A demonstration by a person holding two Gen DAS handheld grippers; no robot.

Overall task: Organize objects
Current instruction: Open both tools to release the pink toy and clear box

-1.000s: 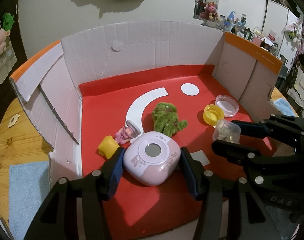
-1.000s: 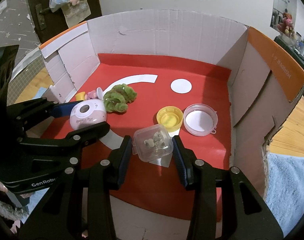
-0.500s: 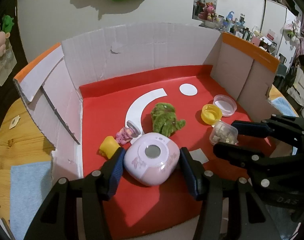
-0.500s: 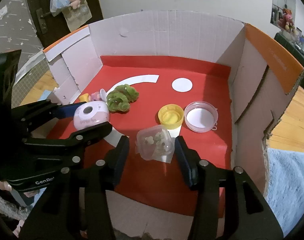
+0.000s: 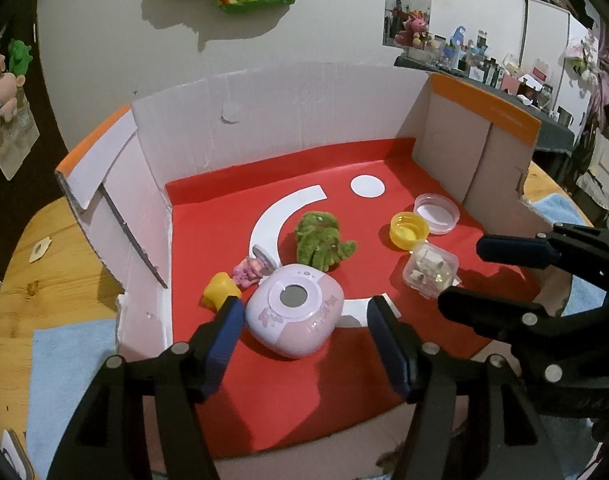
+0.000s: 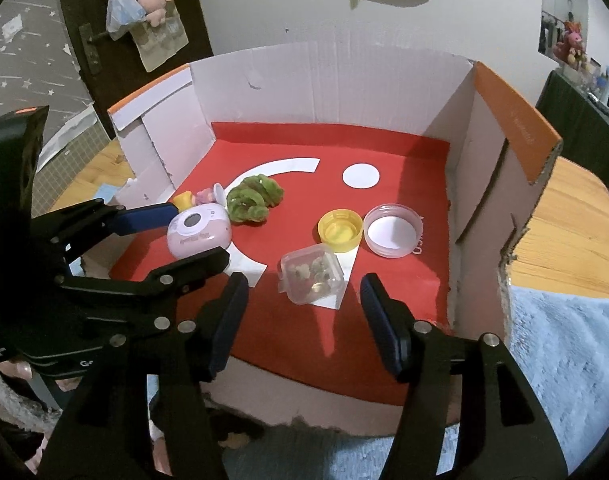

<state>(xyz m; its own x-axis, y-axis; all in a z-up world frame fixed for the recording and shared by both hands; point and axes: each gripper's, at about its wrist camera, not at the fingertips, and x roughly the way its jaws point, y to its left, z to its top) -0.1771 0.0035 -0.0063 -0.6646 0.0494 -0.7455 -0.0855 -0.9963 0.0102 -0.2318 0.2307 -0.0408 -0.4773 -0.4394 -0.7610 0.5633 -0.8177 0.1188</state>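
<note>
Placement step apparently finished: left gripper (image 5: 300, 326) spread wide around pink device (image 5: 294, 315), not touching. Right gripper (image 6: 304, 304) likewise wide, empty, short of clear box (image 6: 311, 274) (on white patch). Next: pick another item, likely.

Dim, warm indoor light falls from above and behind the cameras, throwing soft dark shadows forward on the red mat (image 5: 344, 380) and up the white wall (image 6: 304, 8). Both fisheye views bend straight lines and go black at the corners. Focus is fair; distant shelves (image 5: 484, 60) look soft
</note>
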